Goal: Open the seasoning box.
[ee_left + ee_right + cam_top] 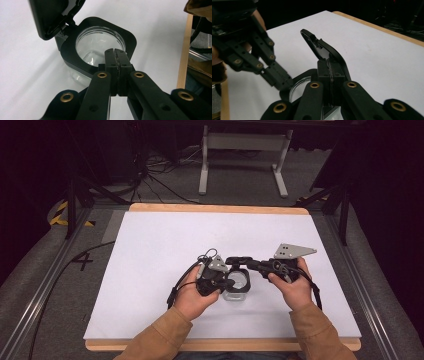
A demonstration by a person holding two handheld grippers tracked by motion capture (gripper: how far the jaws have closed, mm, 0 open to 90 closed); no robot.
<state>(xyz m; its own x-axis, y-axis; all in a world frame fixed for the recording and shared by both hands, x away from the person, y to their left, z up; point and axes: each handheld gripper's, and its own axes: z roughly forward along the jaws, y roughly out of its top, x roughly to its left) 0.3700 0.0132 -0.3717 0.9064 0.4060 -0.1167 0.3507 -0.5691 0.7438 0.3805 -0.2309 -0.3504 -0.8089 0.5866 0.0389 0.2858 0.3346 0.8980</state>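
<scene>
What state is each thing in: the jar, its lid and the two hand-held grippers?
Jar: upright on the table, open, looks empty.
Lid: flipped up on its hinge, standing tilted behind the mouth.
Left hand-held gripper: jaws shut, tips at the jar's black rim.
Right hand-held gripper: jaws shut, tips against the raised lid.
</scene>
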